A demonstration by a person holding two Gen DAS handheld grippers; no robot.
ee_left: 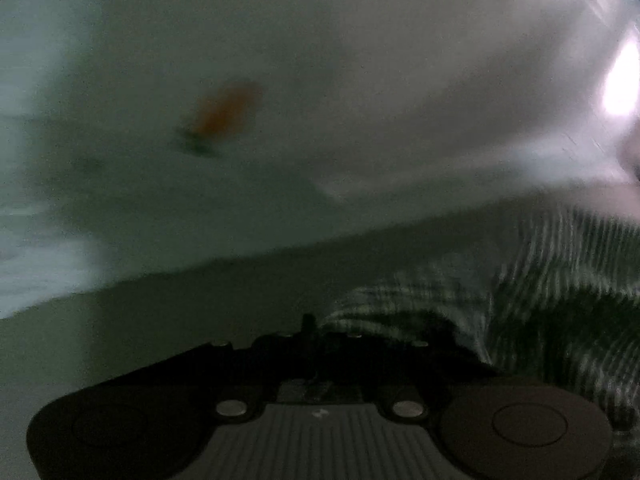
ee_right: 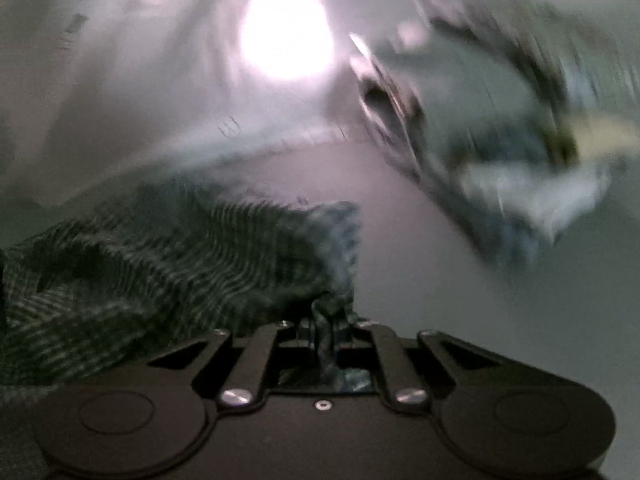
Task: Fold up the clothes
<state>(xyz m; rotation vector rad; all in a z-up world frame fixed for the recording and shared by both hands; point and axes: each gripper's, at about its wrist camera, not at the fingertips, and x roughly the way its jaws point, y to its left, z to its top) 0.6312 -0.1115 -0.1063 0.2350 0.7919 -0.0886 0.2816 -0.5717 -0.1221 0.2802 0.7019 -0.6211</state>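
The right gripper (ee_right: 326, 334) has its jaws drawn close together on a bunched fold of the dark green striped garment (ee_right: 168, 264); a twist of the cloth runs straight down between the fingers and back toward the gripper's body. From that pinch the garment spreads away to the left of the right wrist view in a rumpled heap, its fine pale stripes running roughly across the view. Its long axis lies from the gripper out toward the left edge of the view. It rests on a plain grey bench (ee_right: 460, 320).

In the left wrist view the left gripper (ee_left: 310, 330) is closed to a narrow gap. The same striped cloth reaches up to its fingers from the right, but the spot is too dark to tell whether any cloth is caught between them. The cloth fills the lower right of that view, and its stripes curve upward toward the right edge.

Beyond the garment, toward the far right of the bench, lies a blurred pile of other clothes (ee_right: 520, 152) in pale blue, white and dark tones, well apart from the striped piece. A bright light patch (ee_right: 286, 28) glares on the pale wall behind. The left view also shows a small orange smudge (ee_left: 224, 110) on a pale surface, too blurred to identify.
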